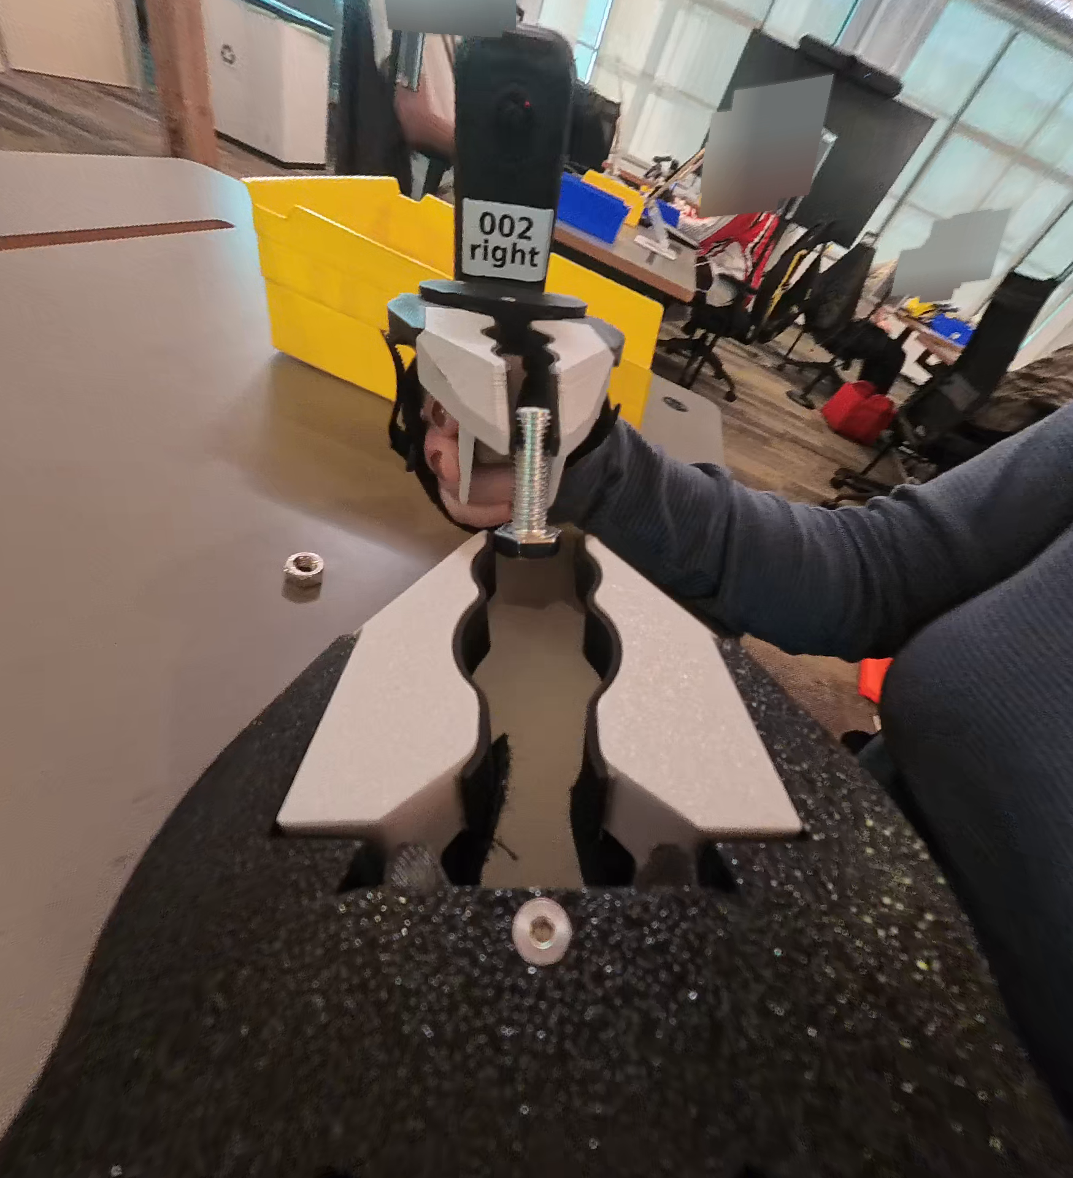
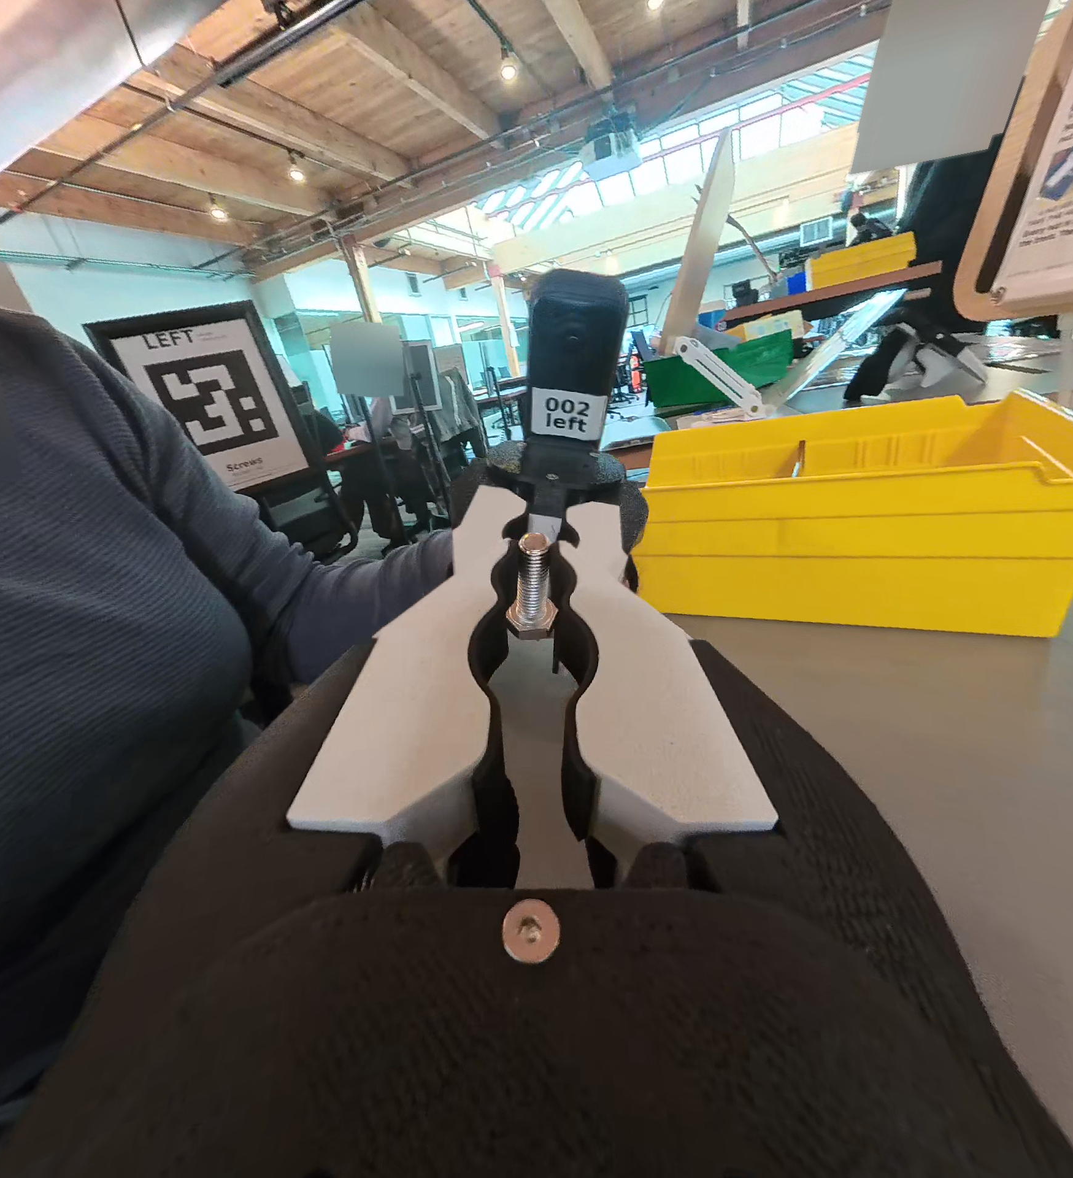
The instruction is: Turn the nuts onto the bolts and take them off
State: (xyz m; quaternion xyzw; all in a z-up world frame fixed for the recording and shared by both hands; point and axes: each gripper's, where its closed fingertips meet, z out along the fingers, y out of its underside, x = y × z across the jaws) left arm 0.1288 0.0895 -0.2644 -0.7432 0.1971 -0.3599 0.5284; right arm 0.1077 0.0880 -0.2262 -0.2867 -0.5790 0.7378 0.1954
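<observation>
My left gripper (image 1: 527, 549) is shut on the hex head of a silver bolt (image 1: 532, 472), which stands upright with its bare thread pointing up. No nut shows on the thread. A loose silver nut (image 1: 302, 569) lies on the grey table (image 1: 75, 446), left of the left fingertips. My right gripper (image 1: 513, 484) faces the left one just behind the bolt. In the right wrist view the bolt (image 2: 530, 583) stands at the tips of my right gripper (image 2: 535, 561). Its fingers are a little apart, table shows between them, and it holds nothing.
Stacked yellow bins (image 1: 342, 255) stand on the table behind the grippers and show at right in the right wrist view (image 2: 839, 523). A person's dark blue sleeve (image 1: 776, 561) reaches in from the right. A framed marker sign (image 2: 202, 395) and office chairs stand beyond the table. Both grippers' tips are close together, under 4 cm apart. About 12 cm separates my left fingertips from the loose silver nut (image 1: 302, 569).
</observation>
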